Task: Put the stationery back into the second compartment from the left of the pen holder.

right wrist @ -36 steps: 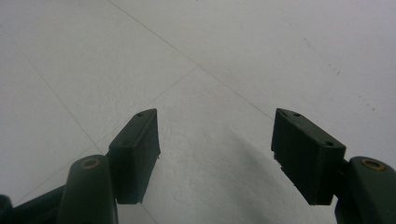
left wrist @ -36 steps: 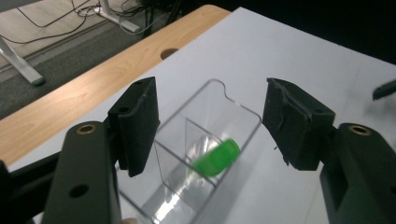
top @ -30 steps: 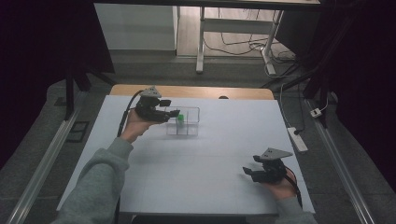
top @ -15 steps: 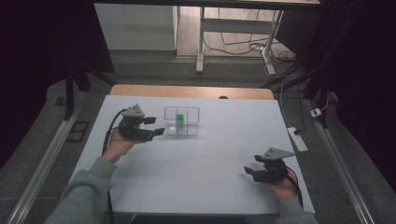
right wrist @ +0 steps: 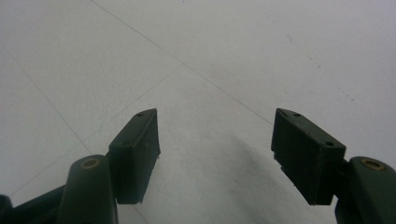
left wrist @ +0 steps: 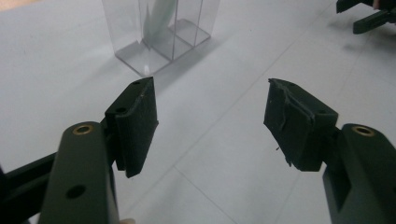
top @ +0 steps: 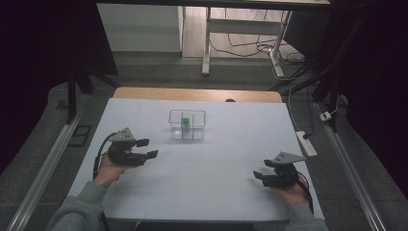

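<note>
Fingers (left wrist: 135, 123) on my left gripper (top: 144, 148) stood wide apart w/ nothing between them, and my right gripper (top: 260, 174) was the same, jaws spread over bare table (top: 216, 192). Green block (top: 184, 121) sat inside the clear divided box (top: 187, 125), in its far-left compartment as far as I could tell; box was mid-table, toward the far side, well apart from both grippers. Judging from that, the drop-in looked done: block in, left gripper apart from the box, nearer my edge. No other loose pieces lay on the table, so little seemed left, prob. just parking both hands.
</note>
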Action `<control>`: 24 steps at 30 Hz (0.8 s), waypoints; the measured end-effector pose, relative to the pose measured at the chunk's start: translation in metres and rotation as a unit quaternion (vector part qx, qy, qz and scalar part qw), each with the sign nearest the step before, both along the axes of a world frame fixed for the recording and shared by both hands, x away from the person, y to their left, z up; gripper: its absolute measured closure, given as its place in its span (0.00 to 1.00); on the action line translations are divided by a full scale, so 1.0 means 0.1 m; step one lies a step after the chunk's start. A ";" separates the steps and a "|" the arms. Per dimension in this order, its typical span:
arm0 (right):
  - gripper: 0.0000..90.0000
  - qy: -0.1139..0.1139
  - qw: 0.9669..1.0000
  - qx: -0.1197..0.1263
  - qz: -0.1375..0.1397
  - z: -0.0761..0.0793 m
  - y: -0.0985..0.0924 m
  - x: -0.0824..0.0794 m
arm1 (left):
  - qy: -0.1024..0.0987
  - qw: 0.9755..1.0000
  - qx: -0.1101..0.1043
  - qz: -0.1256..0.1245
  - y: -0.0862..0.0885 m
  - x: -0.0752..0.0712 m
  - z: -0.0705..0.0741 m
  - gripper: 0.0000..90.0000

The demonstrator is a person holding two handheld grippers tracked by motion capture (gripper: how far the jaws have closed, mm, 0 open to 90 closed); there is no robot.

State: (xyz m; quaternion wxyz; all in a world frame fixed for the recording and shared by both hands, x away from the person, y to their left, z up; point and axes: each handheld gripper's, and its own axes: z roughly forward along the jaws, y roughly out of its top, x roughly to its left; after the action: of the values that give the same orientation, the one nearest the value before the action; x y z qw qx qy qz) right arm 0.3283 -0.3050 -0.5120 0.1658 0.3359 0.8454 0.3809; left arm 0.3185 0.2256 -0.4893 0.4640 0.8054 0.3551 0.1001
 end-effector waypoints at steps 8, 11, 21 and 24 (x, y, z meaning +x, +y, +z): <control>0.36 -0.003 1.000 0.005 -0.002 0.02 -0.05 -0.01 | 0.003 1.000 0.011 0.015 0.08 -0.25 -0.17 0.38; 0.36 -0.005 1.000 0.006 -0.005 0.02 -0.07 -0.01 | 0.006 1.000 0.016 0.015 0.09 -0.30 -0.22 0.38; 0.36 -0.011 1.000 0.006 -0.005 0.03 -0.07 -0.01 | 0.006 0.999 0.032 0.014 0.06 -0.35 -0.28 0.38; 0.36 -0.014 1.000 0.007 -0.002 0.04 -0.07 -0.02 | 0.006 0.999 0.034 0.015 0.06 -0.35 -0.28 0.37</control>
State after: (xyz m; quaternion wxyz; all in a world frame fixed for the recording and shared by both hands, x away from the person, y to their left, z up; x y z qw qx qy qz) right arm 0.3266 -0.3123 -0.5081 0.1757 0.3335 0.8396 0.3912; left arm 0.2835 0.2319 -0.5173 0.4324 0.8162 0.3658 0.1143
